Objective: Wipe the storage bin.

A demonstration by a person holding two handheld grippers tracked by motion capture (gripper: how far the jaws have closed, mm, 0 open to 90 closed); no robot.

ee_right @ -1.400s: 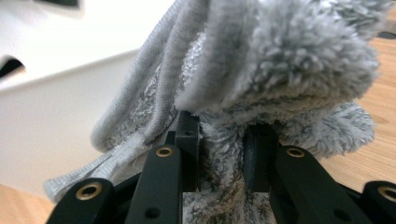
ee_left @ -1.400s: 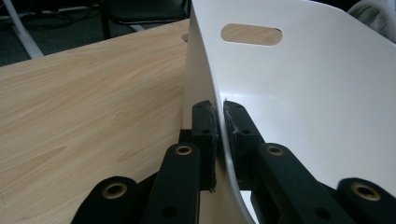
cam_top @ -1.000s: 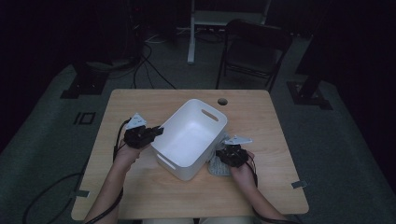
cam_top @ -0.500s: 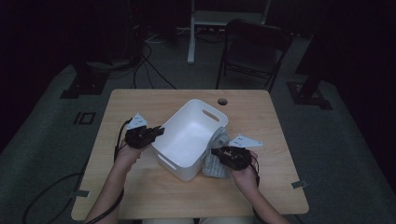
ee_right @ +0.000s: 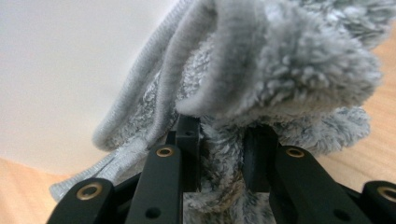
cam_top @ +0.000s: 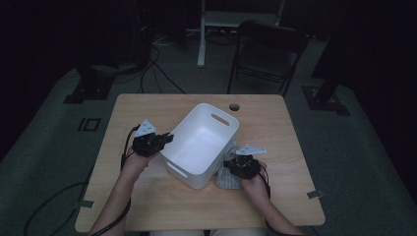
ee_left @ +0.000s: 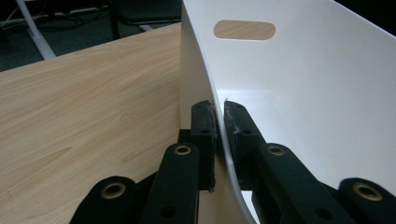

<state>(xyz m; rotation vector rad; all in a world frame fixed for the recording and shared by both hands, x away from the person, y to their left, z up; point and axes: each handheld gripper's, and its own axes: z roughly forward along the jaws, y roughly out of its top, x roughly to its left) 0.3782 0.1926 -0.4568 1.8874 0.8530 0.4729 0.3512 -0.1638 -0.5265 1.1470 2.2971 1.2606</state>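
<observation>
Bin: smooth white plastic, slight sheen. Cloth: grey, fluffy pile. Table: matt pale wood grain.

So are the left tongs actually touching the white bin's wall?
Touching. The left gripper view shows the left tongs clamped on the white bin, one pad pressed against each face of its thin wall.

My right gripper covering most of the grey cloth from above, cloth's top cut off at twelve o'clock in my right gripper view, white bin cropped at three o'clock.
</observation>
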